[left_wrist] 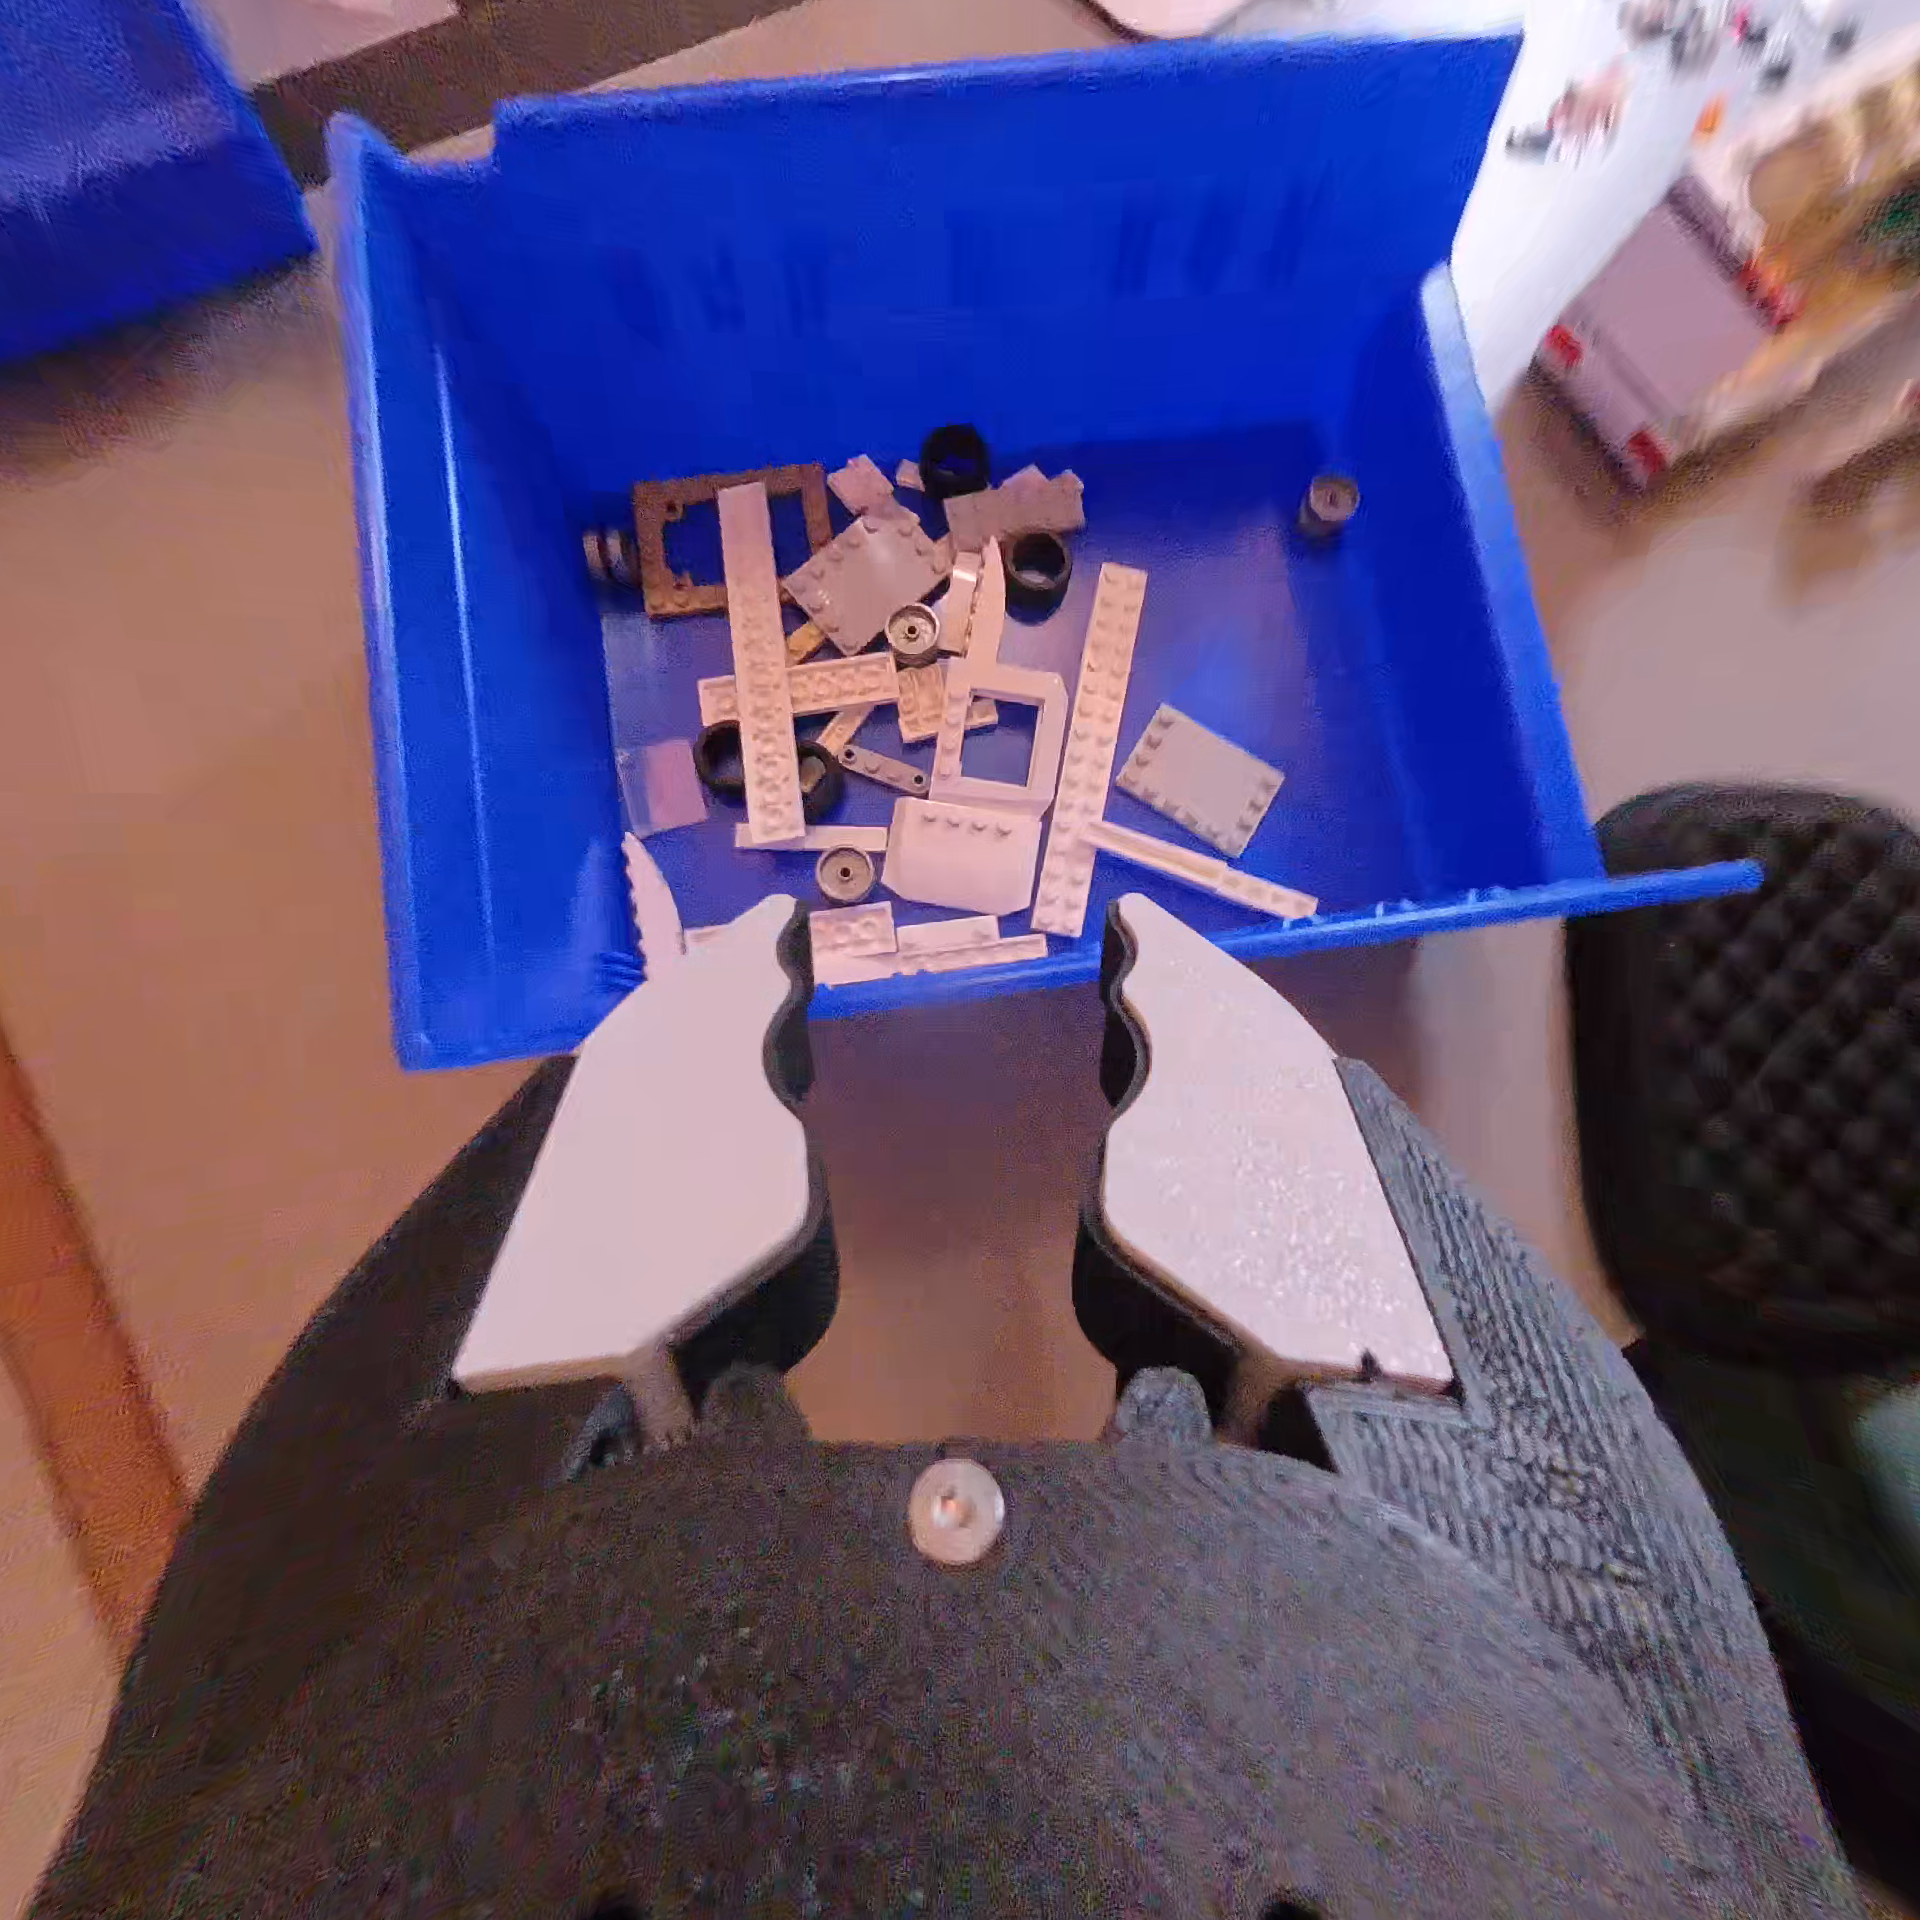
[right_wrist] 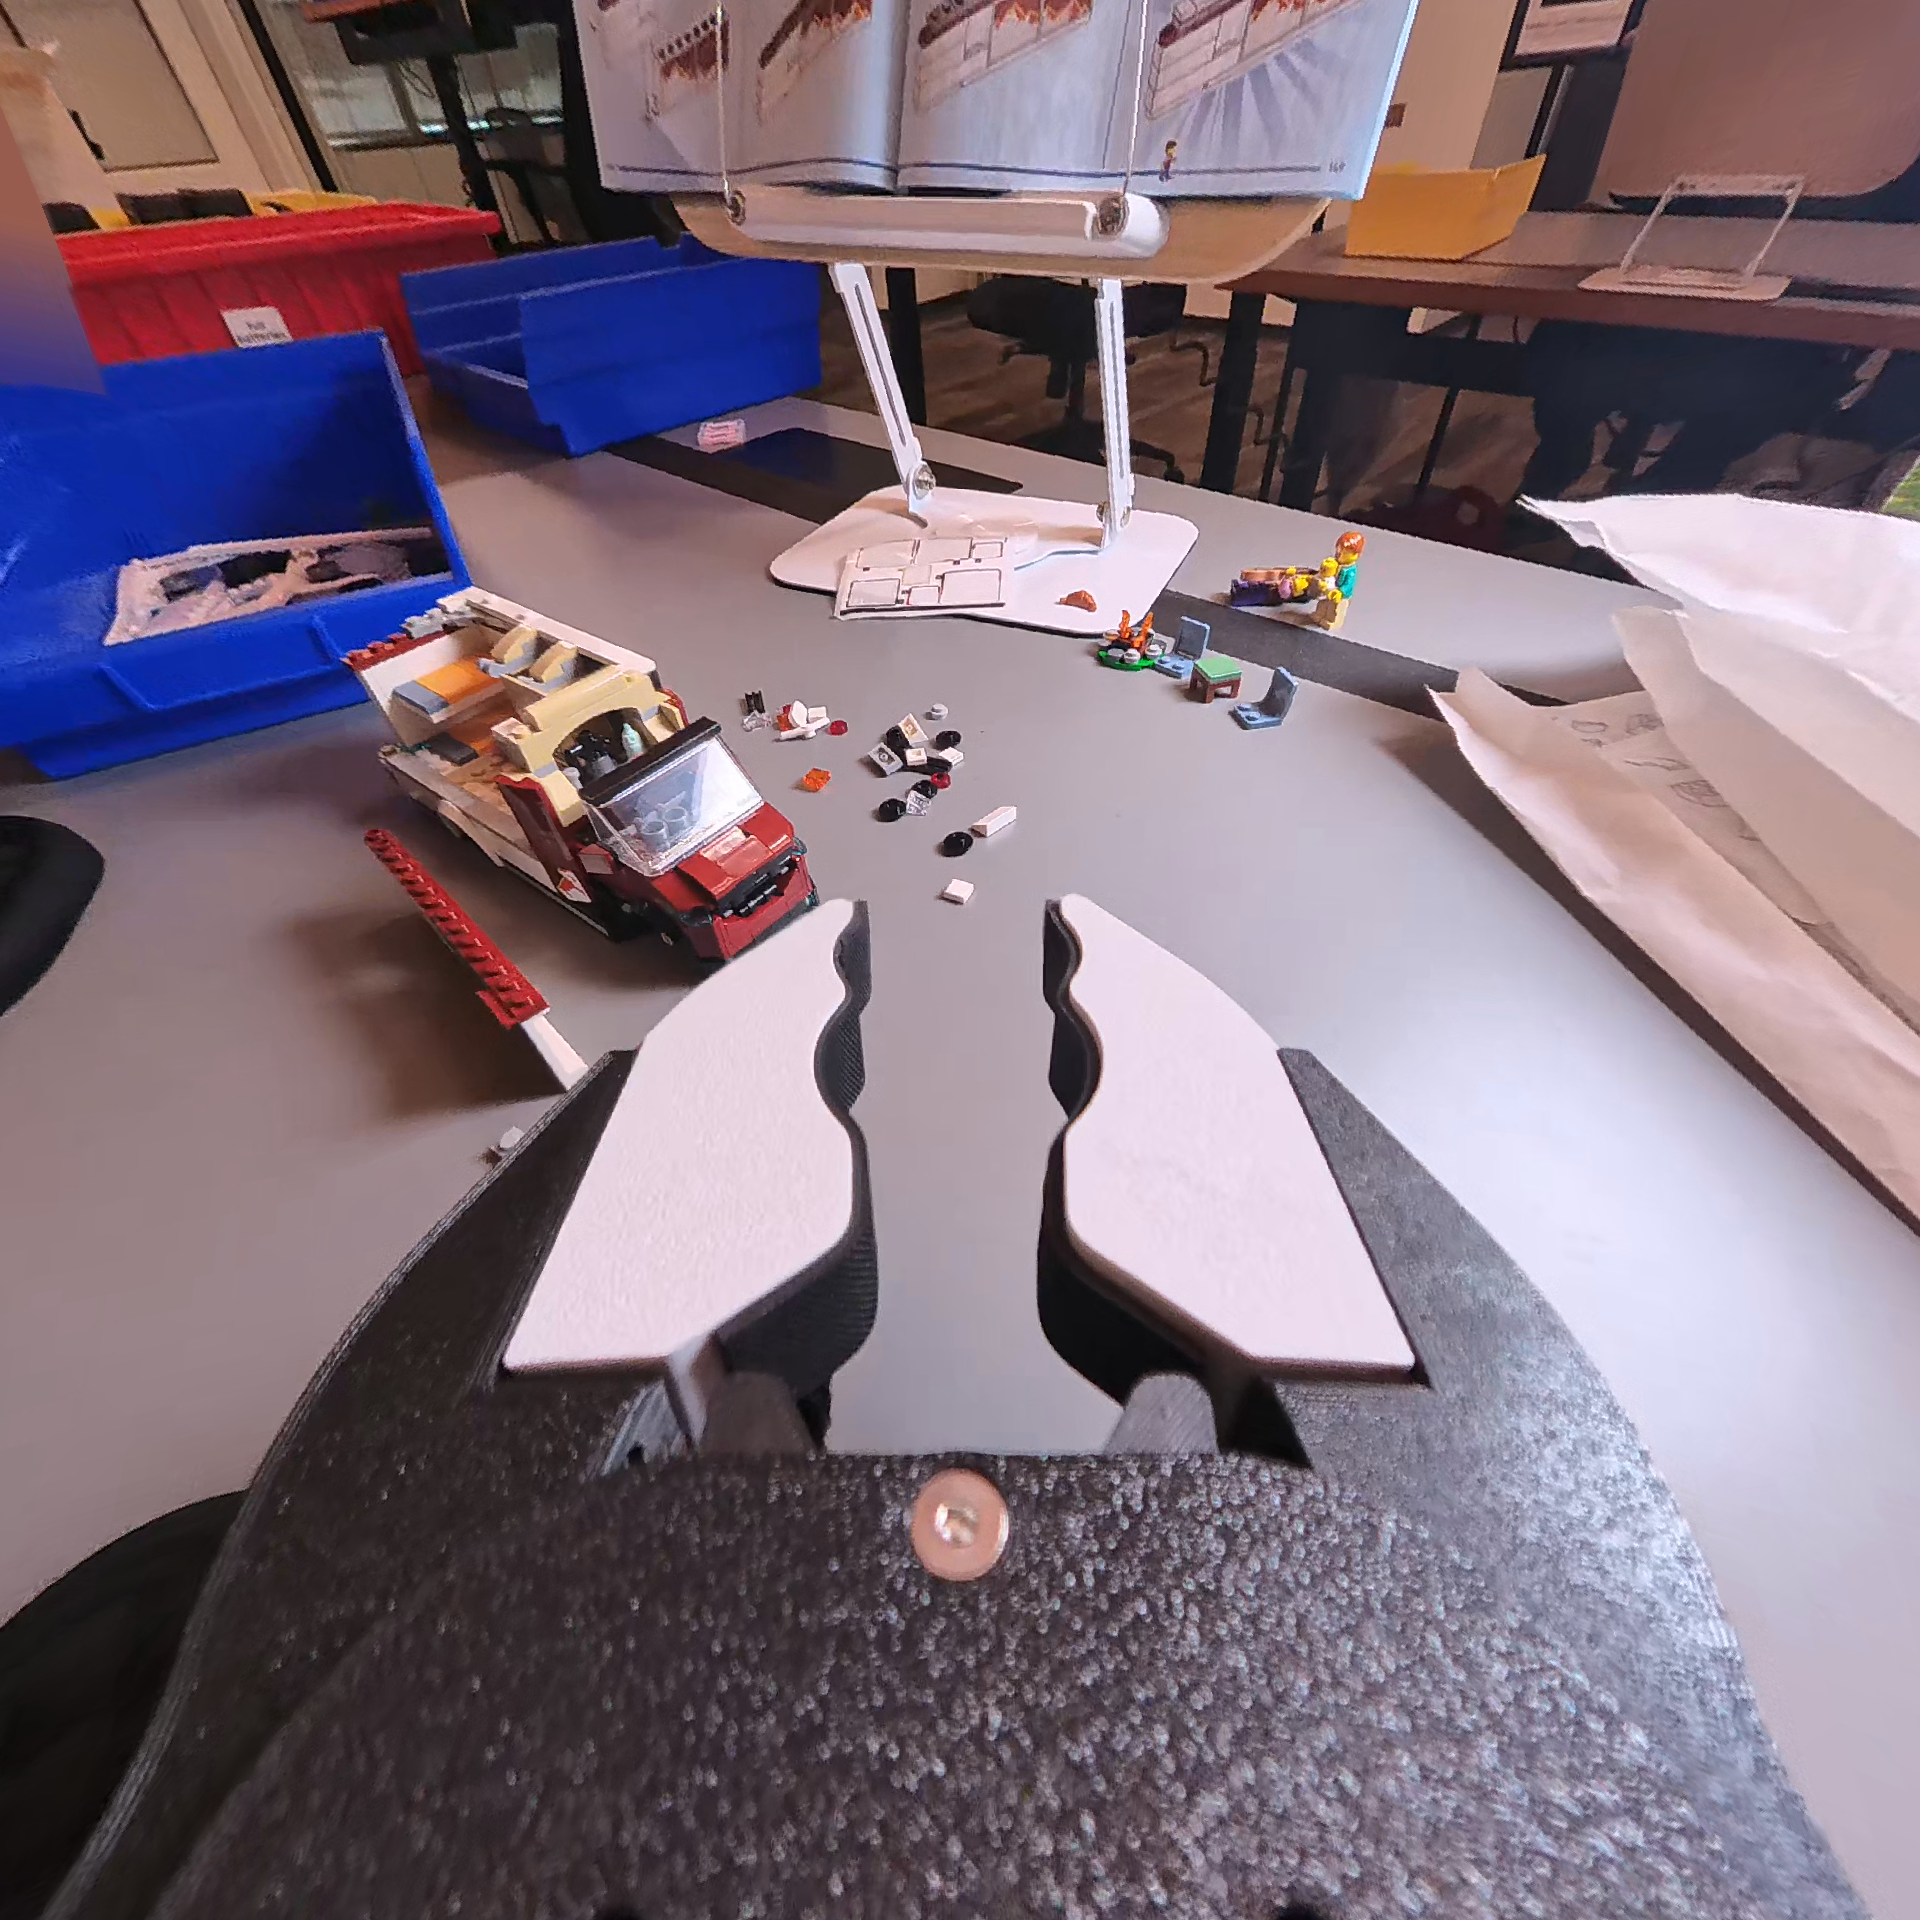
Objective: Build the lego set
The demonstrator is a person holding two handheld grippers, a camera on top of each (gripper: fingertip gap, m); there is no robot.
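Left gripper gapes empty over the blue bin of grey bricks. Right gripper, parted and empty, hovers above the table, toy truck at ten o'clock.

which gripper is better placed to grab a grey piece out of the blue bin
Left. The left gripper hangs open over the blue bin's near edge; the right gripper faces loose pieces beside the brick camper van.

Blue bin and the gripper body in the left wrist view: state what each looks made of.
Blue bin: looks like moulded plastic, slightly glossy, with light streaks on smooth walls. Left gripper body: apparently 3D-printed black plastic, matte, with fine layered ridges; its fingers carry flat pale plates, material unclear.
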